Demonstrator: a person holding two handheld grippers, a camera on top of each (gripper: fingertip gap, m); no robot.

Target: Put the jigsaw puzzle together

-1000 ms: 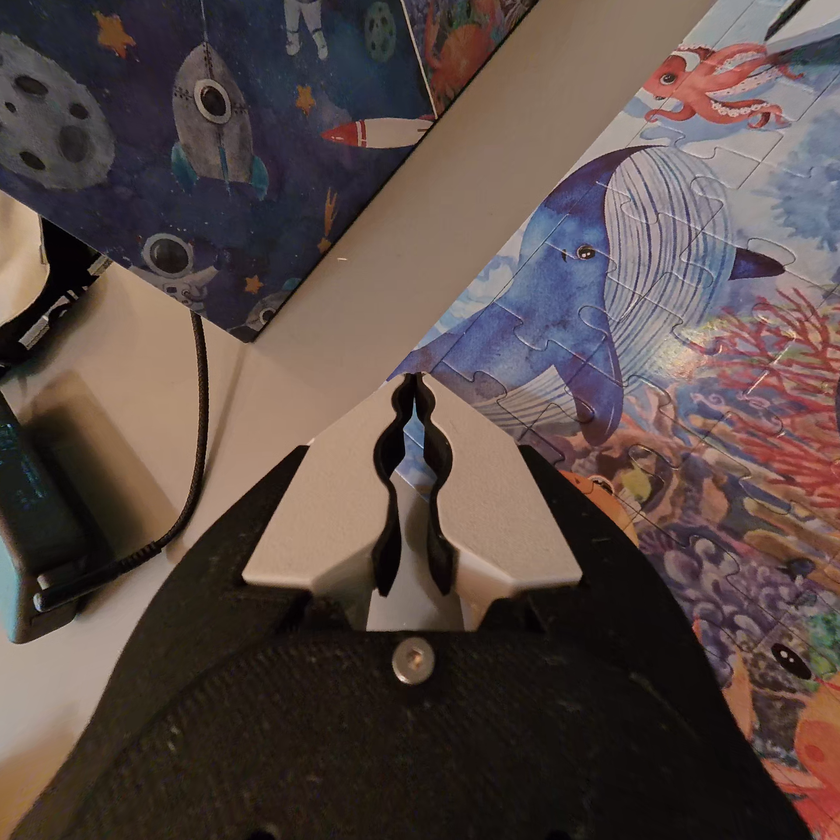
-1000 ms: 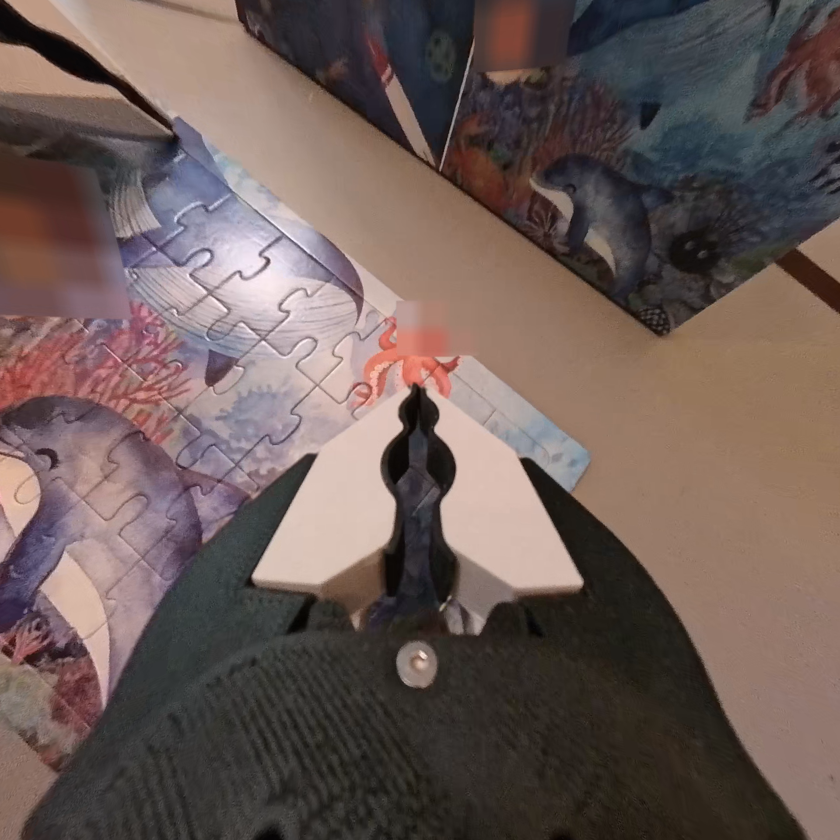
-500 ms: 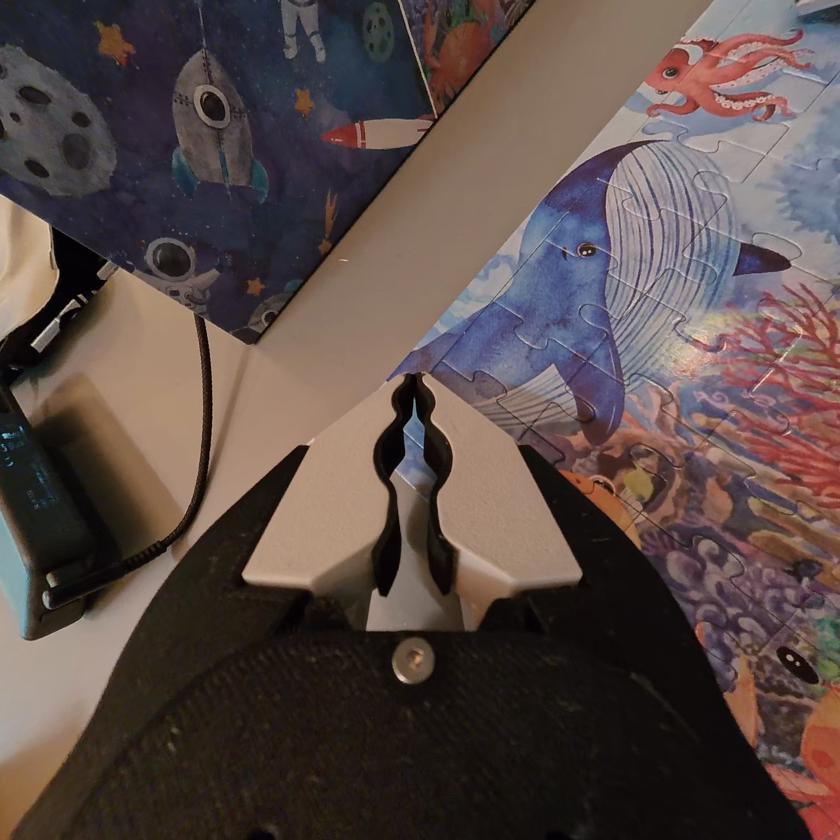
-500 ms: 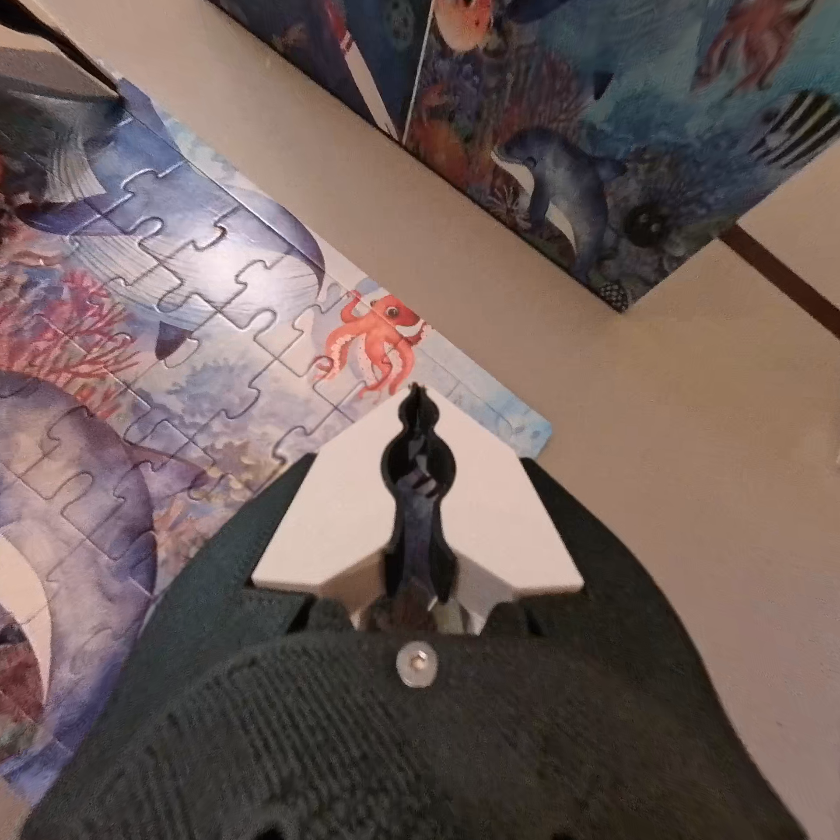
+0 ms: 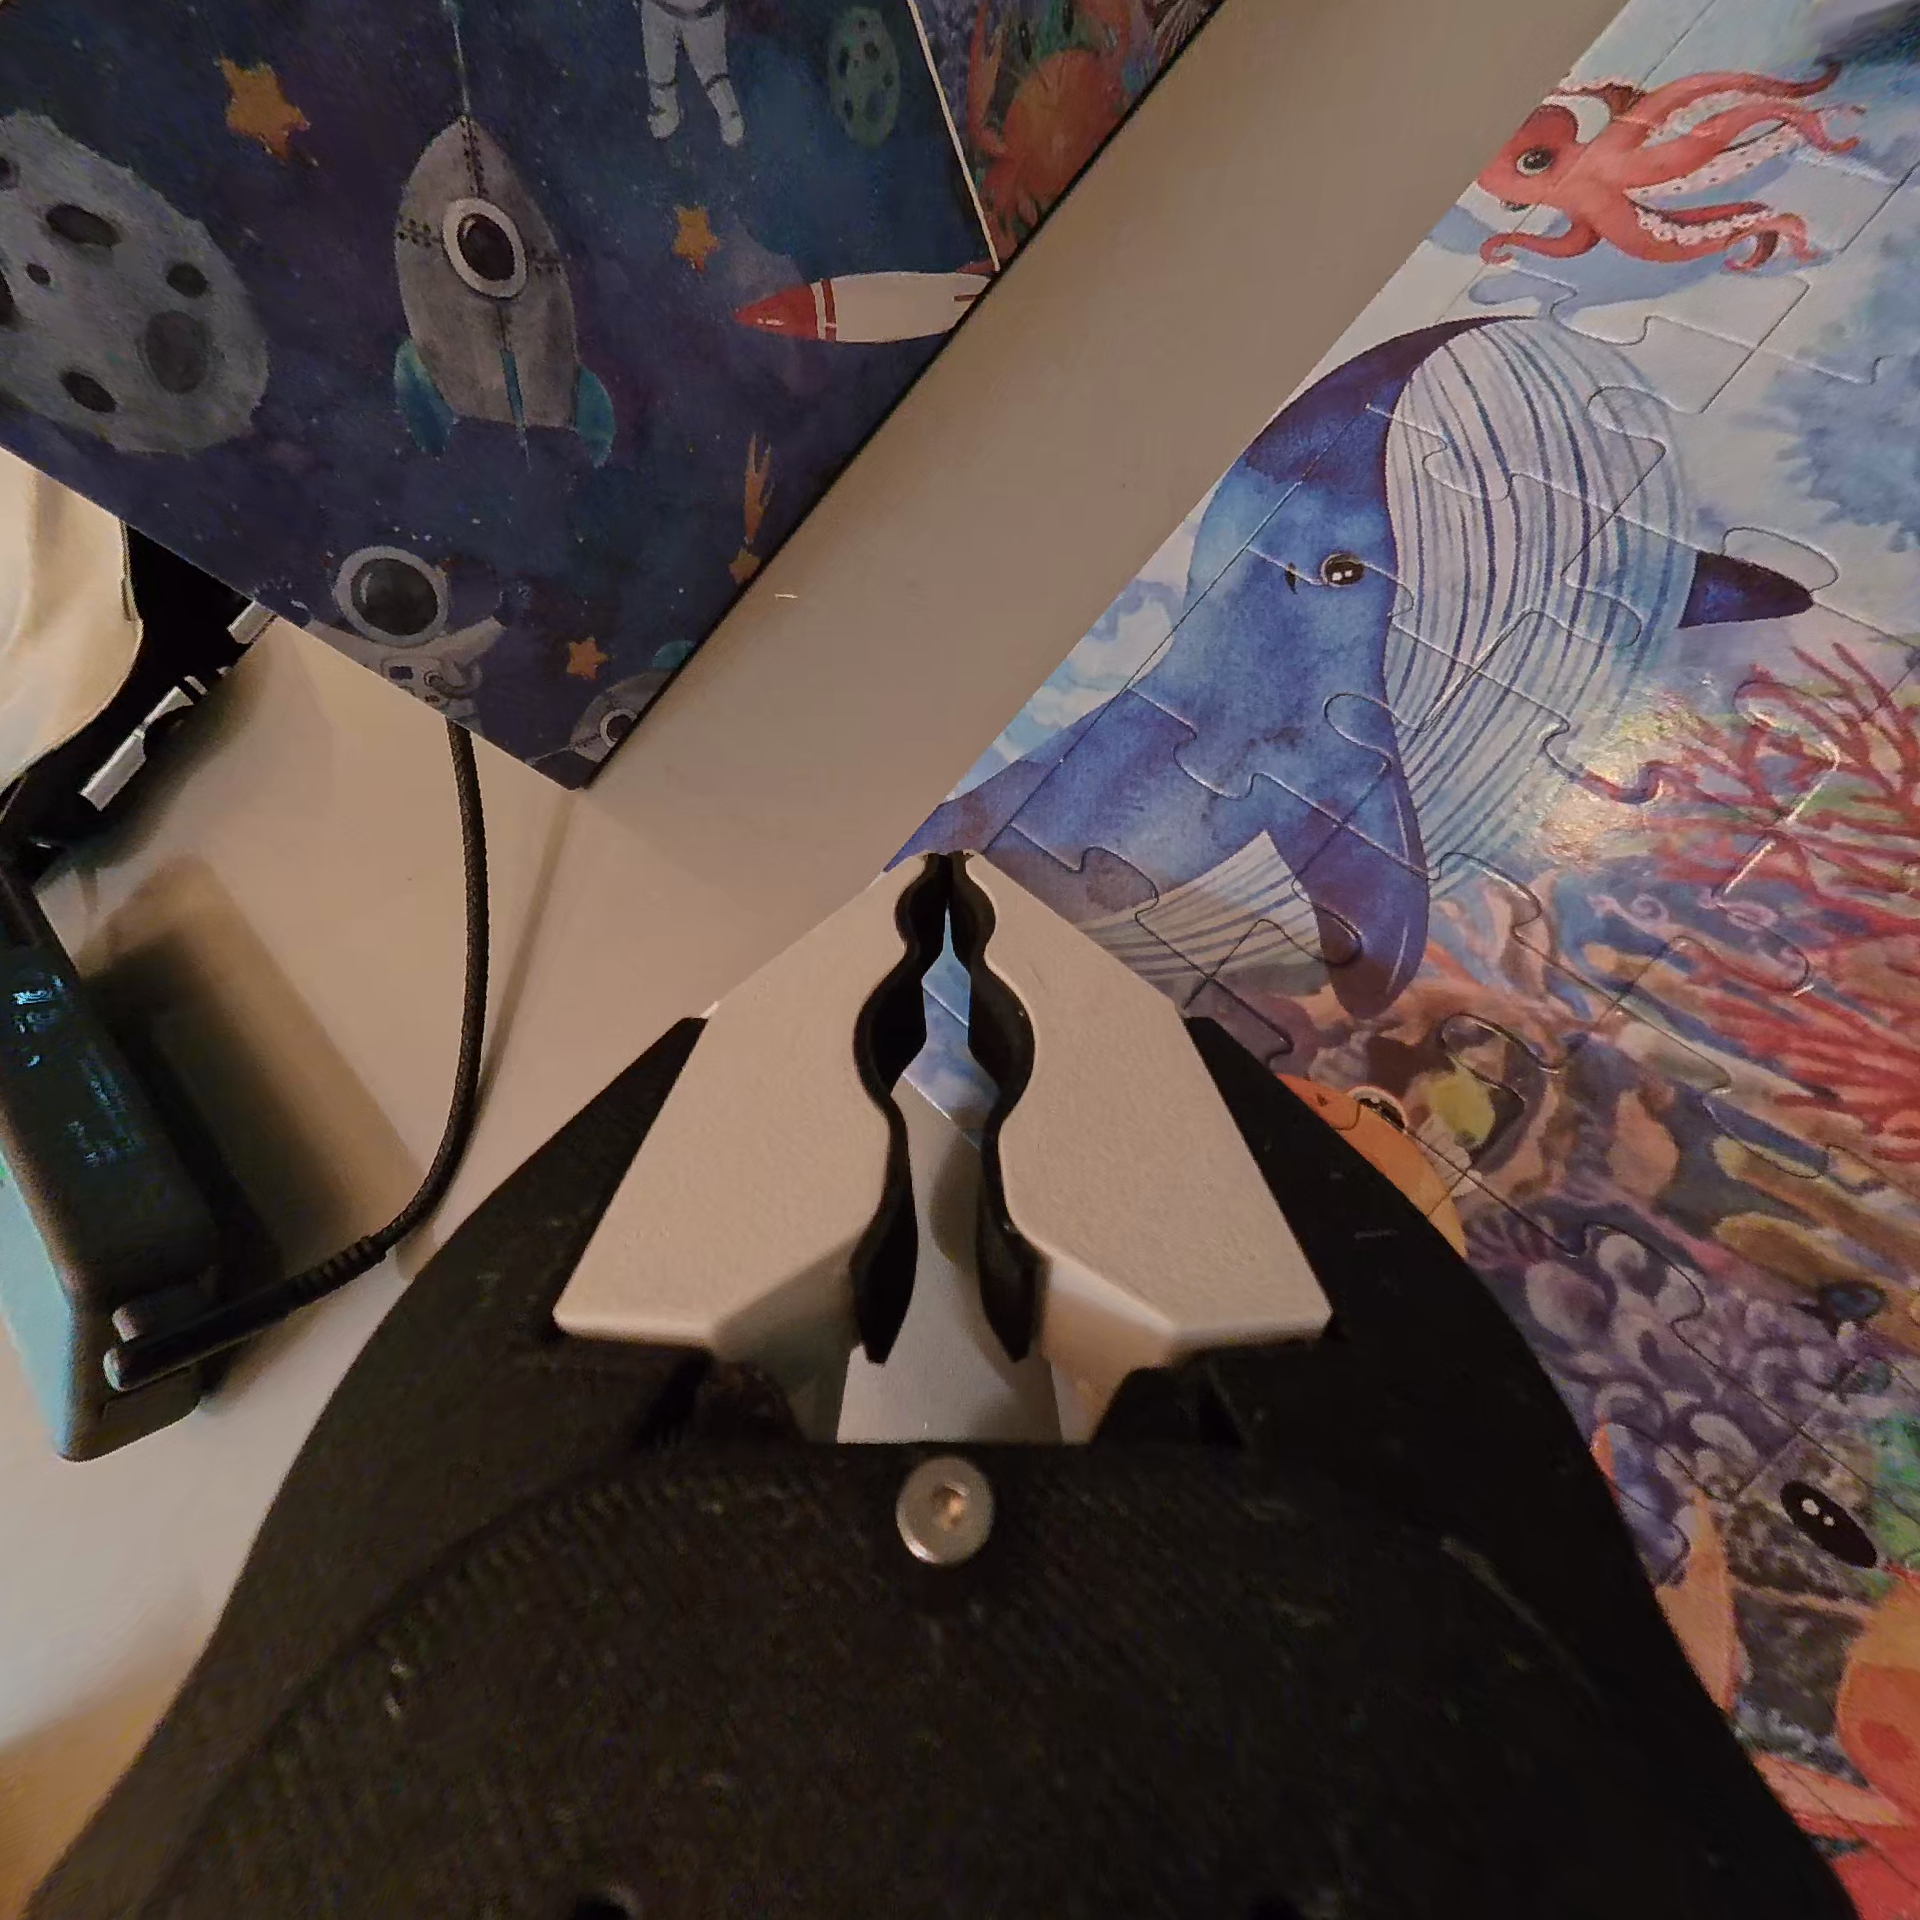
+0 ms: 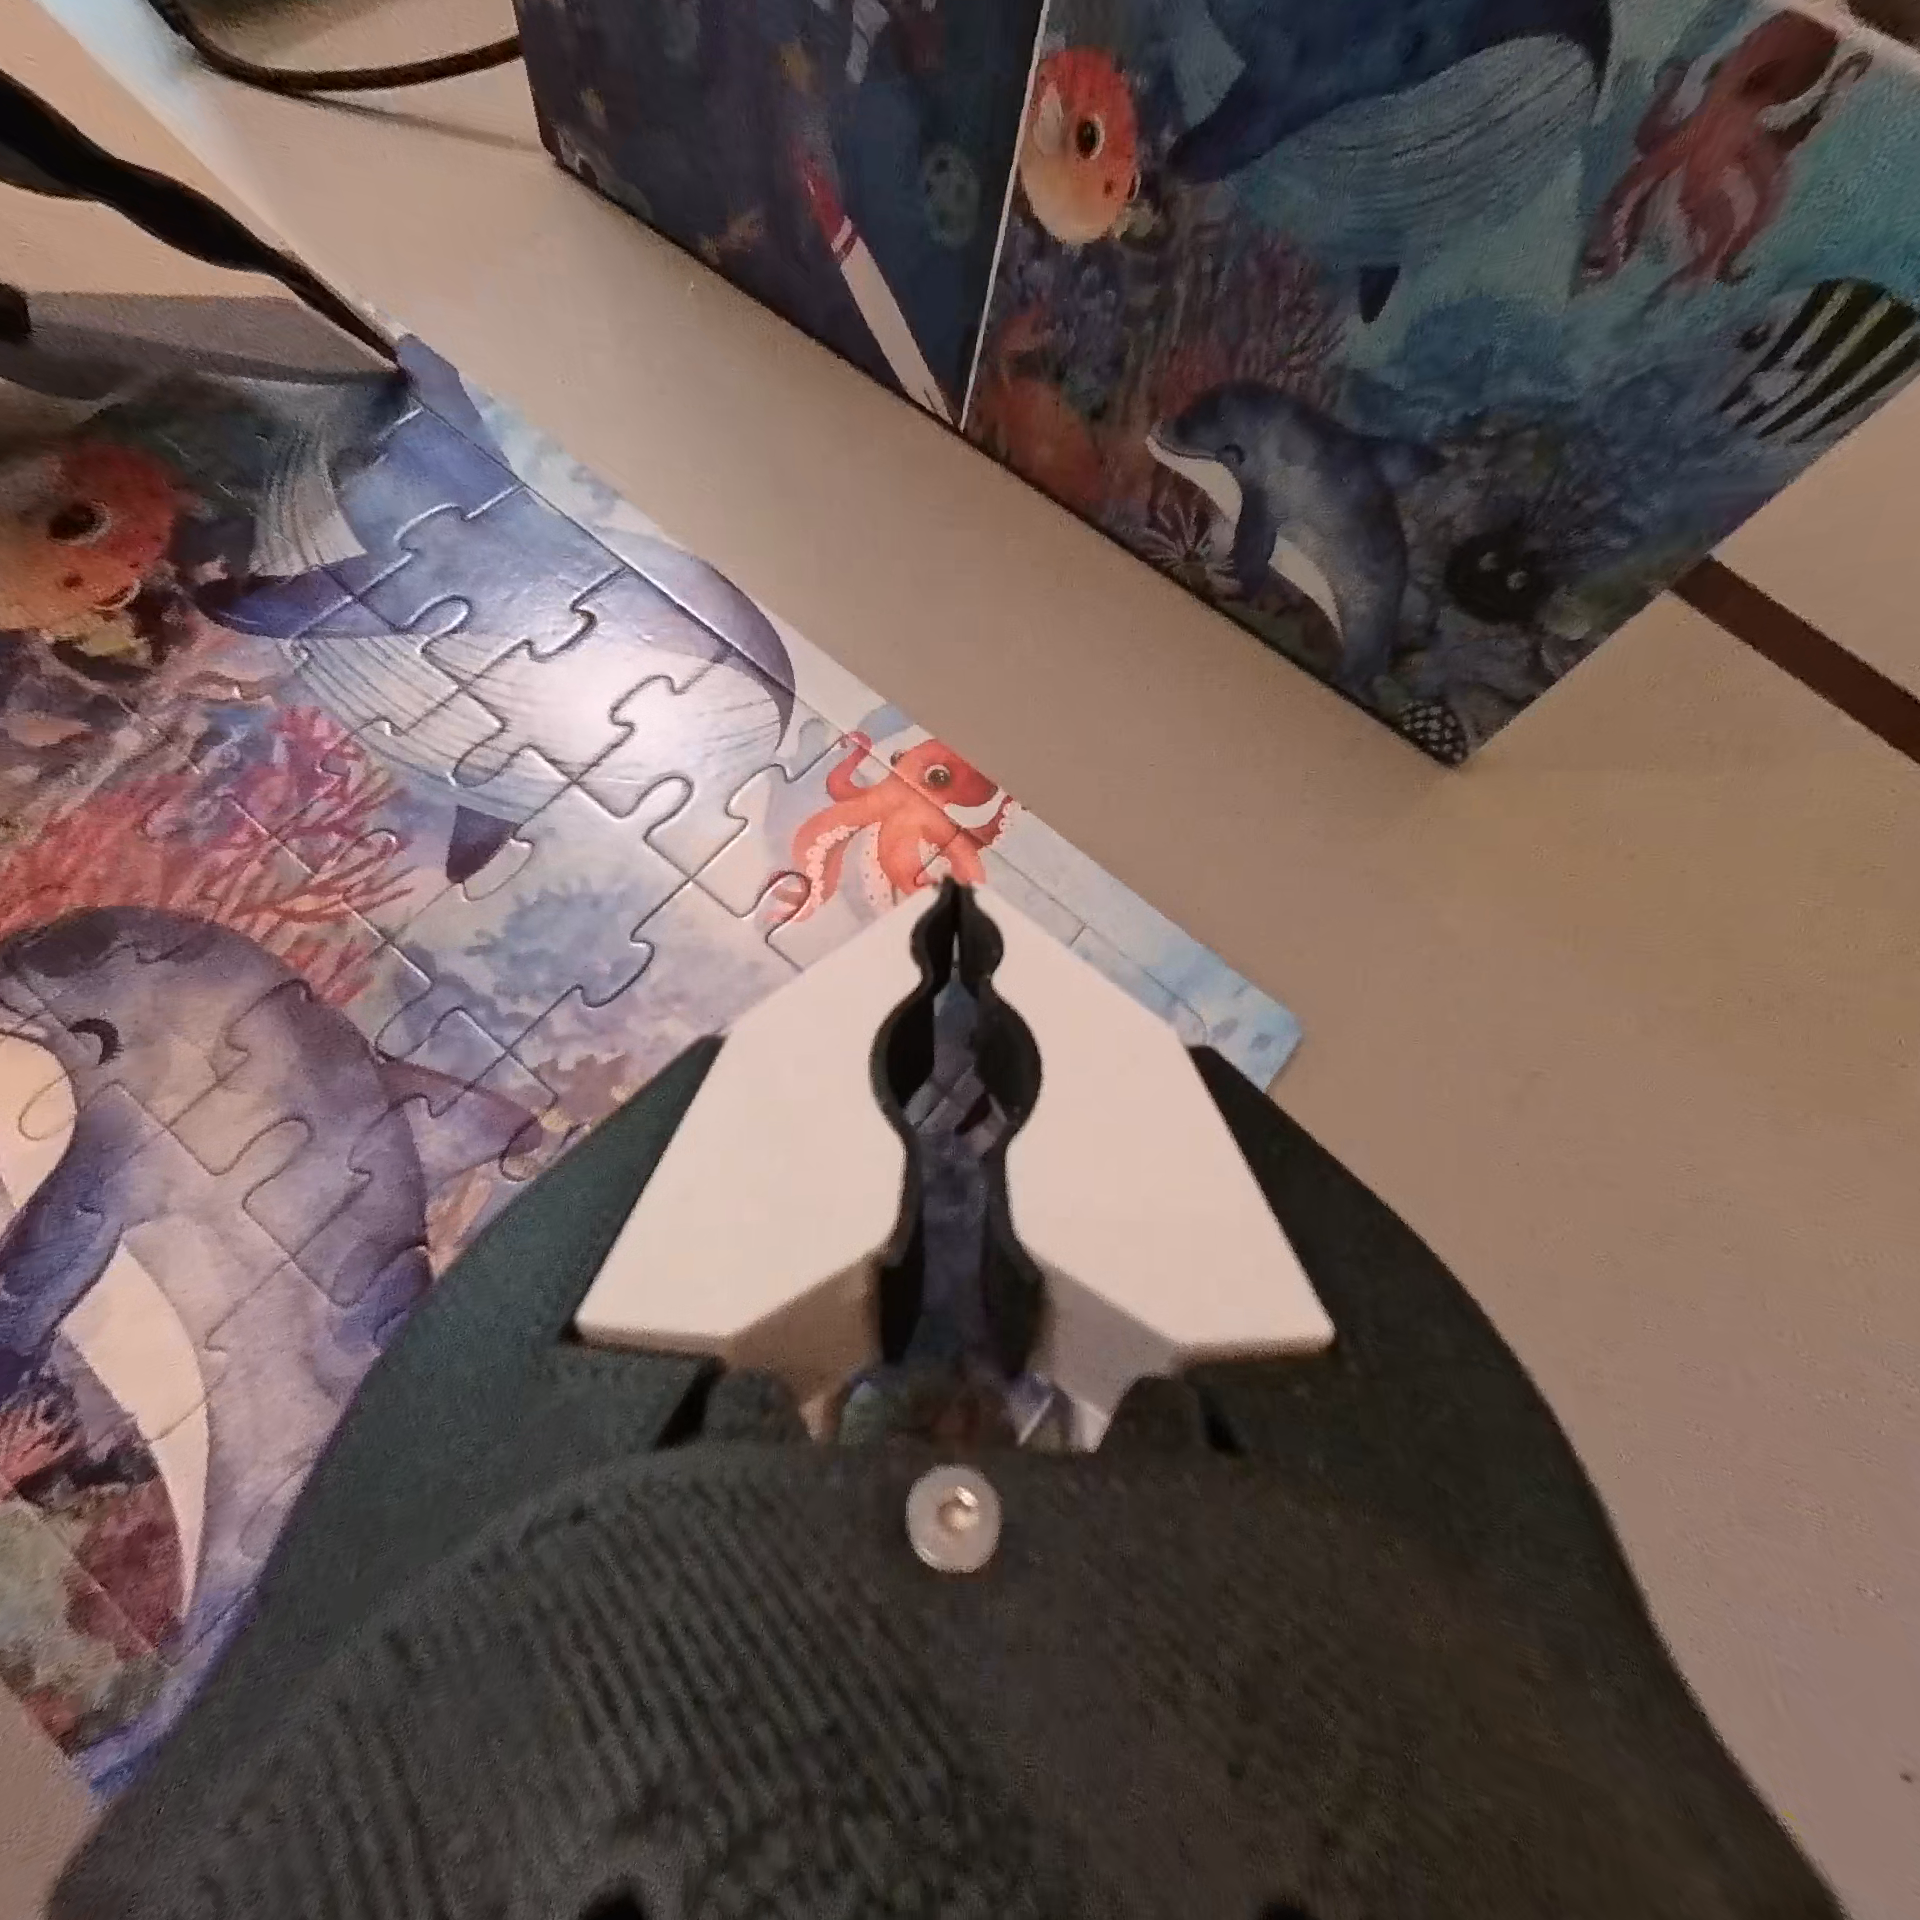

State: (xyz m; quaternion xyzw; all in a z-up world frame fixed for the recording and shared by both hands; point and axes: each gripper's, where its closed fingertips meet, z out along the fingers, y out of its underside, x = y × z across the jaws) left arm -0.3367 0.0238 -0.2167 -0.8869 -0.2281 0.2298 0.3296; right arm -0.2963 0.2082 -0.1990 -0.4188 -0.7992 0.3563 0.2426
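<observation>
One jigsaw puzzle (image 5: 1558, 831) lies flat and assembled on the bench (image 6: 1558, 1039), beside the upright illustrated box (image 6: 1351, 312), whose contents are hidden. Left tongs (image 5: 948, 868) are closed, empty; right tongs (image 6: 954, 894) seem closed, tips over the puzzle's edge.

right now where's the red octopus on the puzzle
In the right wrist view the red octopus sits on the puzzle's far edge, just beyond the right gripper; the left wrist view shows it top right.

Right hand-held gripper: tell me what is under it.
Under the right hand-held gripper lies the jigsaw puzzle's corner, by the orange octopus, on the table. The pieces directly beneath its body are hidden.
</observation>
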